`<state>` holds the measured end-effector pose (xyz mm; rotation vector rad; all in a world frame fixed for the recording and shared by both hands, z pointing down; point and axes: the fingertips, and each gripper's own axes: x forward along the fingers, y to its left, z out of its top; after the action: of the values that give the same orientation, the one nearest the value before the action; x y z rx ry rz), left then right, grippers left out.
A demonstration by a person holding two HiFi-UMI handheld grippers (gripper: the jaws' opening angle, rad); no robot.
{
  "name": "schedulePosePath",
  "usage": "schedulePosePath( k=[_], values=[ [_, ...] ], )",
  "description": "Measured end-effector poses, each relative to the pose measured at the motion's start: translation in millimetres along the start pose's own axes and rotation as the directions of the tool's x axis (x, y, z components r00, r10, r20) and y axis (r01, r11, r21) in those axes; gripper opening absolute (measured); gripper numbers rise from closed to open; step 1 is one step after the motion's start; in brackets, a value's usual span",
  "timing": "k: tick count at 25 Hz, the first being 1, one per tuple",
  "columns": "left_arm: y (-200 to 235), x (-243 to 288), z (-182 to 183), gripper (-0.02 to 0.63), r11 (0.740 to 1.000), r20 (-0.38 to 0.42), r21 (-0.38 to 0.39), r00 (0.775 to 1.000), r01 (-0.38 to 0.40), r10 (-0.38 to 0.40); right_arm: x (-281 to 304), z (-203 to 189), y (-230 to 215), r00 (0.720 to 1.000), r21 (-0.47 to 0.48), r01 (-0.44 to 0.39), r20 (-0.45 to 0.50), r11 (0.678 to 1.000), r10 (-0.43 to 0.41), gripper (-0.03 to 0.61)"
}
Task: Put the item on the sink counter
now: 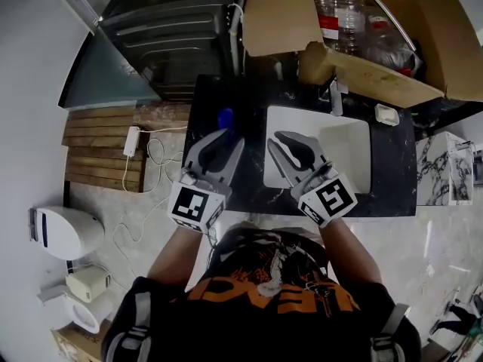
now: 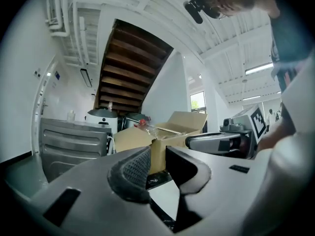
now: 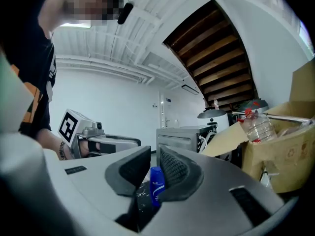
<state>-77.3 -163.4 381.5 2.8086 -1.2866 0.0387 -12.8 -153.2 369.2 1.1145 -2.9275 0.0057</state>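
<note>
A small blue bottle (image 1: 225, 118) stands upright on the black marble sink counter (image 1: 205, 96), left of the white sink (image 1: 349, 151). My left gripper (image 1: 226, 136) hovers just short of the bottle; its jaws are a narrow gap apart, and the left gripper view (image 2: 157, 157) shows nothing between them. My right gripper (image 1: 281, 139) hangs over the sink's left rim, angled toward the bottle. In the right gripper view (image 3: 155, 162) a slim gap remains, and through it the bottle (image 3: 156, 186) stands farther off, untouched.
A faucet (image 1: 334, 96) and a soap dish (image 1: 386, 115) sit behind the sink. An open cardboard box (image 1: 377, 70) with clear plastic bottles (image 1: 347, 13) overhangs the counter's back. A dark appliance (image 1: 166, 44) stands to the left. Wooden slats (image 1: 98, 145) and a cable (image 1: 155, 153) lie on the floor.
</note>
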Motion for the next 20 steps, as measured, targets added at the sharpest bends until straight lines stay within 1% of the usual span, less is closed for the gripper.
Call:
schedulePosePath(
  k=[5,7,10,11,14,20],
  values=[
    [-13.4,-22.2,17.8,0.047,1.0,0.032,-0.025,0.999,-0.014,0.014,-35.4,33.4,13.2,0.998,-0.071,0.044,0.054,0.996,-0.04,0.047],
    [-14.3,-29.6,20.8,0.033,0.999,0.032,-0.035,0.999,-0.019,0.02,-44.7,47.6,16.7,0.995,-0.062,0.055,0.083,0.997,-0.049,0.033],
    [-18.9,-36.2,31.1,0.026,0.996,0.067,-0.094,0.998,-0.009,0.016,-55.3,55.7,19.1,0.994,-0.044,0.062,0.095,0.997,-0.058,0.02],
    [-21.2,-37.6,33.4,0.025,0.995,0.073,-0.1,0.997,-0.008,0.015,-57.1,57.7,19.6,0.993,-0.034,0.067,0.1,0.997,-0.063,0.014],
    [-27.8,-37.9,34.7,0.018,0.997,0.061,-0.08,0.998,-0.008,0.013,-61.3,59.6,20.4,0.993,-0.012,0.07,0.099,0.997,-0.069,0.014],
    [-35.6,-34.0,39.4,0.015,0.999,0.044,-0.033,0.999,-0.025,0.027,-65.7,62.2,18.2,0.994,-0.018,0.065,0.085,0.998,-0.064,0.014]
  ],
)
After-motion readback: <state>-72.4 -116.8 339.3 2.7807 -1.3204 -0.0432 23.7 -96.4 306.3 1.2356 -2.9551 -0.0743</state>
